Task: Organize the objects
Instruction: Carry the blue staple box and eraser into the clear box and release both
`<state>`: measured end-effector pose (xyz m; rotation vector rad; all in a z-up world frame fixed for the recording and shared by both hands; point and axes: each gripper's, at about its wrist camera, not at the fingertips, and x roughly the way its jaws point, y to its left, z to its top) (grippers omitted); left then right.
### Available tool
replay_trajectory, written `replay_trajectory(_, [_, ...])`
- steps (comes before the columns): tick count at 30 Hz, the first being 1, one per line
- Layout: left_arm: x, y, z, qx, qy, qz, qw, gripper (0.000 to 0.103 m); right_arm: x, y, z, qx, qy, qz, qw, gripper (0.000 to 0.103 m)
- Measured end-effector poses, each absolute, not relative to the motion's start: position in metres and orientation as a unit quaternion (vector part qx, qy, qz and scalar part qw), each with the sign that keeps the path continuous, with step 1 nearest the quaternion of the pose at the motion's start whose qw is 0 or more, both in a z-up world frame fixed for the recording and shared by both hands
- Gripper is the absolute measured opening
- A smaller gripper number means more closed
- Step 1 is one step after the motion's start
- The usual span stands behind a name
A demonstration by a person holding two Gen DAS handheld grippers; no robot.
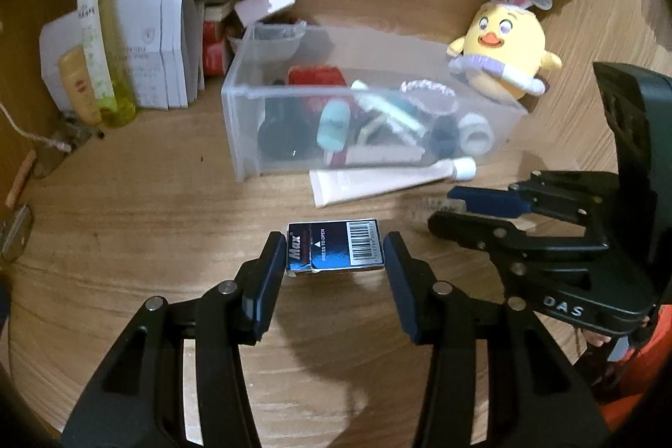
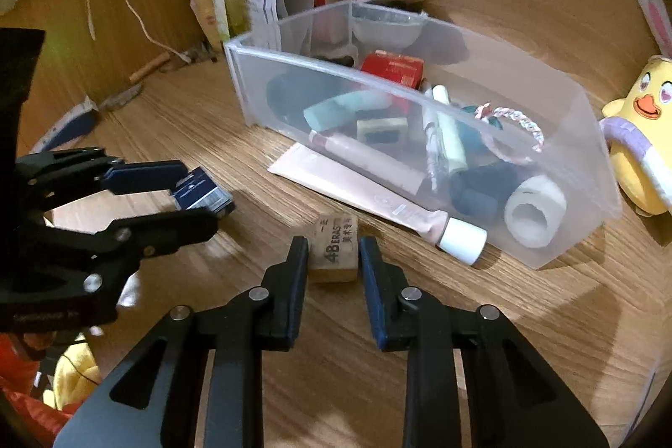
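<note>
Left tongs (image 1: 334, 252) clamped on small blue staple box (image 1: 334, 247), held just above tabletop (image 1: 126, 238). Right tongs (image 2: 334, 252) around tan eraser (image 2: 334, 250) on the tabletop, jaws at both sides; squeezing or only touching, cannot tell. Box: light, stiff, thin card, so gentle squeeze on flat ends. Eraser: soft, grippy, easy to hold at its sides. Clear bin (image 2: 546, 238) waiting near, behind white tube (image 2: 378, 196).
</note>
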<state>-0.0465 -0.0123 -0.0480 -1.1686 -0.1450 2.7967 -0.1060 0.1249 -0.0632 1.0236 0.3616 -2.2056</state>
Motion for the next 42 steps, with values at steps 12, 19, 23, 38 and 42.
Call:
replay_trajectory(12, [-0.056,-0.013,-0.014,-0.337,-0.056,0.938,0.056,0.047,-0.102,0.155,-0.017,0.345,0.082,-0.878,0.322,0.023])
replay_trajectory(19, [-0.061,-0.013,0.007,-0.307,-0.05,0.949,0.055,0.047,-0.108,0.173,0.005,0.32,0.053,-0.898,0.297,0.023])
replay_trajectory(23, [-0.068,-0.014,0.016,-0.294,-0.05,0.953,0.054,0.047,-0.112,0.18,0.015,0.304,0.044,-0.908,0.283,0.023])
replay_trajectory(38, [-0.106,-0.023,0.031,-0.277,-0.059,0.958,0.044,0.047,-0.143,0.18,0.03,0.279,0.028,-0.918,0.279,0.023])
replay_trajectory(42, [-0.119,-0.027,0.023,-0.291,-0.061,0.954,0.04,0.047,-0.158,0.172,0.024,0.287,0.034,-0.921,0.262,0.023])
